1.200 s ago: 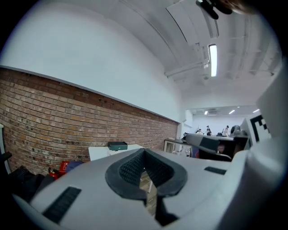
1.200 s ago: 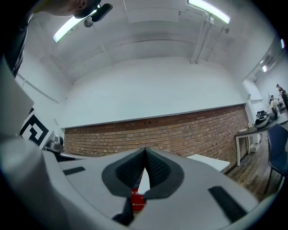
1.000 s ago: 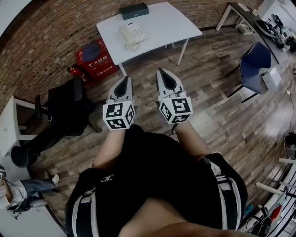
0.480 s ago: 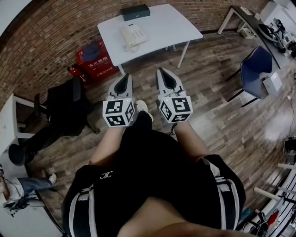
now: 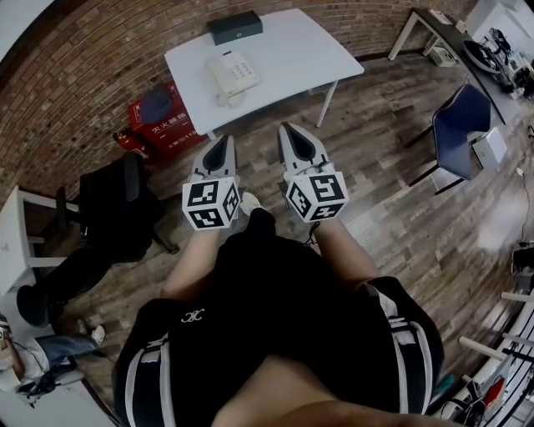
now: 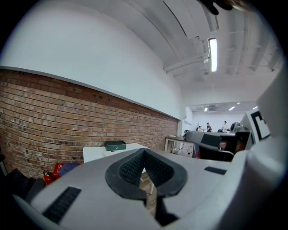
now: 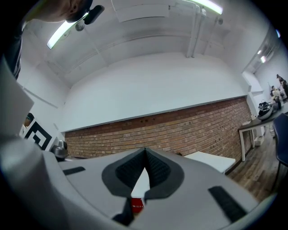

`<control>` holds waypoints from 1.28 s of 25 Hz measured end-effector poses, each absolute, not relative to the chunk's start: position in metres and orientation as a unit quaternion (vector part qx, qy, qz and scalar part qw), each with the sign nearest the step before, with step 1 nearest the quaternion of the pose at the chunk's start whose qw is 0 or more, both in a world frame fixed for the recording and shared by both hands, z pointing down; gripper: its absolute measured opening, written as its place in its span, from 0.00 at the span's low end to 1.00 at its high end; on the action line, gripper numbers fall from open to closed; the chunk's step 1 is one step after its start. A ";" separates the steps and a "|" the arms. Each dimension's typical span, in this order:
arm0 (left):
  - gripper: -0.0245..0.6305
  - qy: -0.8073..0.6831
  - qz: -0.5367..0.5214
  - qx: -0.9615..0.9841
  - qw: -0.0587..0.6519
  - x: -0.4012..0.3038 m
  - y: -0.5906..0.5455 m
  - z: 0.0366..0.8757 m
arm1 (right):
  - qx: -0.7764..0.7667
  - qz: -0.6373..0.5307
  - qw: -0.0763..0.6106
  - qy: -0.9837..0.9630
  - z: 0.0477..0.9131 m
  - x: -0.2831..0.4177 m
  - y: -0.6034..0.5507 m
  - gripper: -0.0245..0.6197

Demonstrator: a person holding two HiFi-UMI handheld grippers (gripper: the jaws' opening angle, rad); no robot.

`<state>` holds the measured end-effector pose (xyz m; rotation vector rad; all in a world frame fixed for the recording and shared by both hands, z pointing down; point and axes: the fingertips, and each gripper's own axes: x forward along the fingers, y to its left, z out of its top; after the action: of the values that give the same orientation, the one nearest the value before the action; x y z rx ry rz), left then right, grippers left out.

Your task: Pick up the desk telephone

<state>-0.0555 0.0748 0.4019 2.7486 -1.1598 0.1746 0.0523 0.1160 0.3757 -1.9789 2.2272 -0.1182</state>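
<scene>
A cream desk telephone (image 5: 232,75) rests on the white table (image 5: 292,50) by the brick wall, in the head view near the table's left half. Both grippers are held side by side over the wooden floor, well short of the table. My left gripper (image 5: 221,143) is shut with nothing in it, its tip pointing at the table's near edge. My right gripper (image 5: 292,132) is shut and empty too. In the left gripper view the closed jaws hide most of the table (image 6: 96,152); the phone is hidden there.
A dark green box (image 5: 234,26) lies at the table's far edge. A red box (image 5: 163,119) stands on the floor left of the table. A black chair (image 5: 117,204) is at the left, a blue chair (image 5: 463,121) at the right. A second desk (image 5: 450,33) stands far right.
Both grippers and the person have moved forward toward the white table, which now sits slightly nearer and more to the left in the head view. Jaws stayed shut.
</scene>
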 end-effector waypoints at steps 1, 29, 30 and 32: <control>0.04 -0.388 0.058 0.916 0.079 -0.054 0.066 0.403 | -0.661 -0.041 0.078 0.746 0.377 0.054 0.107 0.04; 0.04 -0.399 0.089 0.897 0.167 -0.016 -0.213 0.448 | -0.647 -0.093 0.015 0.756 0.409 0.109 -0.176 0.04; 0.04 -0.399 0.088 0.896 0.172 -0.014 -0.221 0.450 | -0.645 -0.095 0.010 0.758 0.410 0.110 -0.186 0.04; 0.04 -0.400 0.090 0.894 0.183 -0.013 -0.235 0.455 | -0.643 -0.099 0.001 0.759 0.415 0.112 -0.202 0.04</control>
<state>-0.0134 -0.2347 0.4554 2.5215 -1.1292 0.2530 0.1121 -0.2016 0.4148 -2.0200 2.3839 -0.3109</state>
